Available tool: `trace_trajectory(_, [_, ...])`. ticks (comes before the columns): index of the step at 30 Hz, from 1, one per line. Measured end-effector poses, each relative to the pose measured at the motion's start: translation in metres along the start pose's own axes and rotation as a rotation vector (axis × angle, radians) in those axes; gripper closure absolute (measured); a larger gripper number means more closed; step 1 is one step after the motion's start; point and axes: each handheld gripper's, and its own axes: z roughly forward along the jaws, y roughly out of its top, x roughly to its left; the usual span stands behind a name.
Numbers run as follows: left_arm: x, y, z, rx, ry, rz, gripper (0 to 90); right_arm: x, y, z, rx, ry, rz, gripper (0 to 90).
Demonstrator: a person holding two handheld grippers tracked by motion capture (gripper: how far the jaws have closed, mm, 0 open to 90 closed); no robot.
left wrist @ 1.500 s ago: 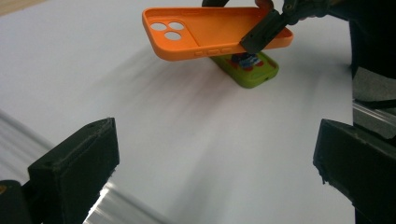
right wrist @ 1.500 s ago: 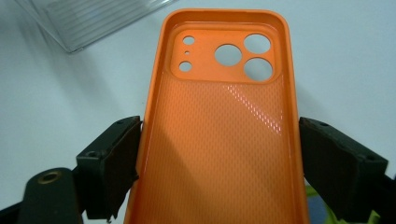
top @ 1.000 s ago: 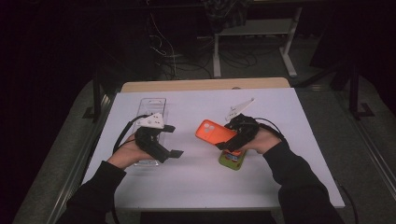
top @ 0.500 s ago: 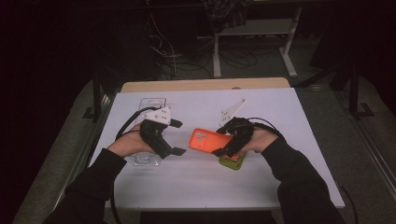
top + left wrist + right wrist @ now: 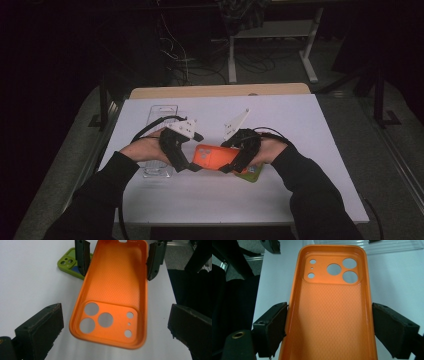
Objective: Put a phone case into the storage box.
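Observation:
An orange phone case (image 5: pixel 215 156) hangs just above the white table, its hollow inside facing up. My right gripper (image 5: pixel 231 161) is shut on it, with a jaw pressed on each long edge (image 5: pixel 329 315). The camera-hole end of the case (image 5: pixel 112 295) points at my left gripper (image 5: pixel 192 165). That gripper (image 5: pixel 115 327) is open, its jaws standing wide on either side of that end with a gap on both sides. A green phone case (image 5: pixel 253 173) lies on the table under my right hand, camera side up (image 5: pixel 70 263).
A clear plastic tray (image 5: pixel 162 112) lies on the left part of the white table (image 5: pixel 300 125), behind my left hand. A wooden board (image 5: pixel 220 90) runs along the table's far edge. Dark floor and table legs lie beyond.
My left gripper has left the clear tray and moved right to the case's camera end. My right gripper has carried the orange case left and lower, toward it.

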Motion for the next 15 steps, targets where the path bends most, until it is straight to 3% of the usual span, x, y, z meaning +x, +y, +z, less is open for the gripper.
trace_trajectory(10, [-0.002, 0.002, 0.015, 0.079, -0.028, 0.029, 0.0, 0.007, 0.008, 0.003, -0.015, 0.019, -0.045, 14.8])
trace_trajectory(11, [-0.002, 0.002, 0.016, 0.085, -0.032, 0.033, 0.0, 0.01, 0.008, 0.002, 0.006, 0.024, -0.015, 14.8])
trace_trajectory(15, [-0.003, 0.001, 0.021, 0.11, -0.043, 0.03, 0.0, 0.01, 0.009, 0.002, 0.004, 0.028, -0.026, 14.7])
